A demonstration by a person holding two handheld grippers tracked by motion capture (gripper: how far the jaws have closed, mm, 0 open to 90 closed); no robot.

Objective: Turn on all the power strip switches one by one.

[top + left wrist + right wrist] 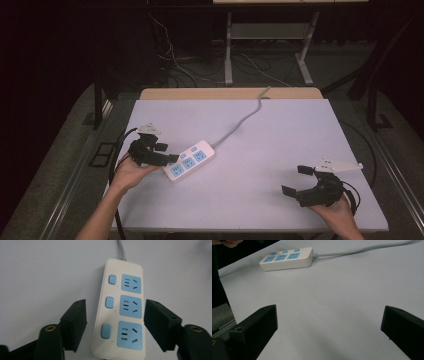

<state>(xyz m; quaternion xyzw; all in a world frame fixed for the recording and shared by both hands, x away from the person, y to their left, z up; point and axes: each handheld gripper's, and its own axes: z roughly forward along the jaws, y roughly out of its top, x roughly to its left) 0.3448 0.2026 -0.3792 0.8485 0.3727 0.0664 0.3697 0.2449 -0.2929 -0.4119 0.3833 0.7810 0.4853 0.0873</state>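
Item: power strip [121, 312], white with three blue sockets, lying flat on the table [280, 150], left of centre, its grey cord [240, 122] running off toward the far edge.

Long axis: runs straight away from the left gripper [115, 323], near end between the jaws.

Left gripper: jaws straddle the strip's two long sides, a thin gap showing at each; not yet clamped.

Right gripper [300, 181]: well apart from the strip, jaws wide open, nothing held.

Nearer hand: left.
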